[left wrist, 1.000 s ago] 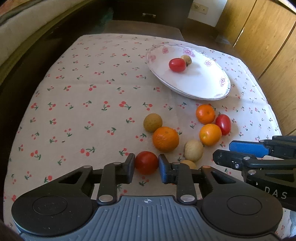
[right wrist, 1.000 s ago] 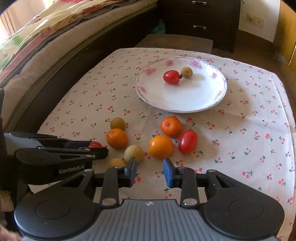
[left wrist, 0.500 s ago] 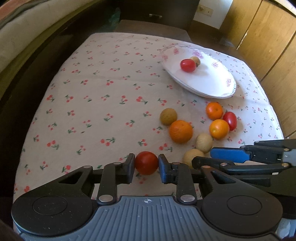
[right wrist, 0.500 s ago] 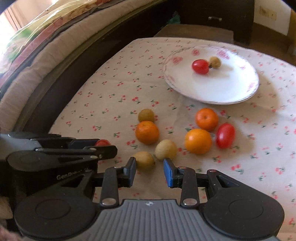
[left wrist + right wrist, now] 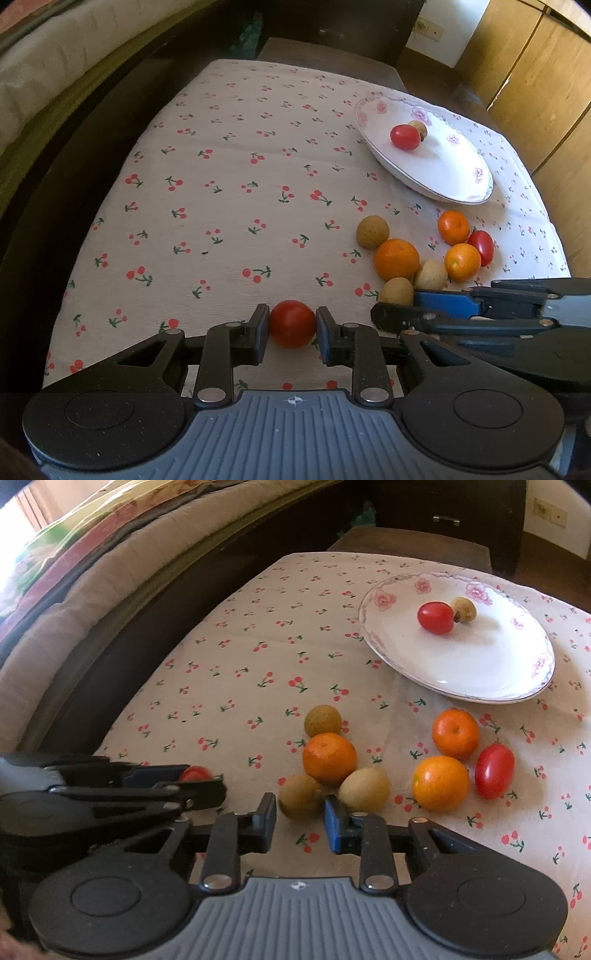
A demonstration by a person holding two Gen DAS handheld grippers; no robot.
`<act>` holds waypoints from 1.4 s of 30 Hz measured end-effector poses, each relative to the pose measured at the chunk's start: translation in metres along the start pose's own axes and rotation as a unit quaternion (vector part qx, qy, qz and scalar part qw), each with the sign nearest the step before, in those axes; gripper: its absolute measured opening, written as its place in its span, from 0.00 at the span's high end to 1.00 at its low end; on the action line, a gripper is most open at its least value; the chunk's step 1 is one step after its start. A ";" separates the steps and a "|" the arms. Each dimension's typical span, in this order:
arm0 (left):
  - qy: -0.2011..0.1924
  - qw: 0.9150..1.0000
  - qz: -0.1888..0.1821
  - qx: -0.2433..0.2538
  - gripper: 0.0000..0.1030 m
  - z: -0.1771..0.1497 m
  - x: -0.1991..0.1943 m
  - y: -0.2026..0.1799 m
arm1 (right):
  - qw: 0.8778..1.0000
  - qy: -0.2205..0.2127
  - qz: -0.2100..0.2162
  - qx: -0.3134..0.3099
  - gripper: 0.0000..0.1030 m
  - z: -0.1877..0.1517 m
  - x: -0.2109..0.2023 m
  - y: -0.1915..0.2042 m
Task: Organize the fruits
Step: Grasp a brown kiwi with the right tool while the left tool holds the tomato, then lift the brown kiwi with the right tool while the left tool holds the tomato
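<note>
Both grippers had swung leftward: the left gripper [image 5: 292, 325] kept its fingers clamped on a cherry tomato [image 5: 292, 323] at lower centre, while the right gripper [image 5: 300, 821], fingers open, now straddled a longan [image 5: 300, 801], probably bound for the plate [image 5: 480, 679] upper right.

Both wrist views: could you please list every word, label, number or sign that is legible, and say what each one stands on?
No legible words or numbers in either view.
Left gripper: only a small white round emblem on its grey housing, no lettering.
Right gripper: the same emblem on its housing, no lettering.
Plate and tablecloth: printed flowers and cherries only, no text.
</note>
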State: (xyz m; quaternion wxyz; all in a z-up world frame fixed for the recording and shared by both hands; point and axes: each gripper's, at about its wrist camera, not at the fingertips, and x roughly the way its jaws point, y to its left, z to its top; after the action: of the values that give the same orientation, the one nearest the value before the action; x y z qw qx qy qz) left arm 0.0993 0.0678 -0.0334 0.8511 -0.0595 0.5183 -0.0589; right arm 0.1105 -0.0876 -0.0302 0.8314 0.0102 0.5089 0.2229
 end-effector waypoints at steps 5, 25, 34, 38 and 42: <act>0.001 1.000 -0.003 0.003 0.66 0.000 -0.001 -0.001 | 1.000 -0.004 0.004 0.003 0.73 0.000 -0.003 -0.004; 0.012 0.997 -0.047 0.057 0.65 -0.017 0.001 -0.041 | 0.998 0.011 -0.039 -0.042 0.74 -0.051 -0.056 -0.014; 0.009 0.996 -0.047 0.070 0.64 -0.020 0.000 -0.047 | 0.998 0.012 -0.041 -0.055 0.74 -0.065 -0.055 -0.022; 0.009 0.996 -0.047 0.080 0.61 -0.022 0.000 -0.050 | 0.998 0.015 -0.040 -0.055 0.73 -0.064 -0.052 -0.022; 0.007 0.996 -0.047 0.079 0.60 -0.021 0.001 -0.049 | 0.997 0.016 -0.039 -0.060 0.73 -0.064 -0.049 -0.020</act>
State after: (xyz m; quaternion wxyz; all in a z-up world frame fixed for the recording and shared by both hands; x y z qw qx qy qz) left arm 0.0792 0.0185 -0.0354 0.8458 -0.0159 0.5144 -0.1403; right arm 0.0449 -0.1379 -0.0248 0.8305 -0.0633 0.5077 0.2203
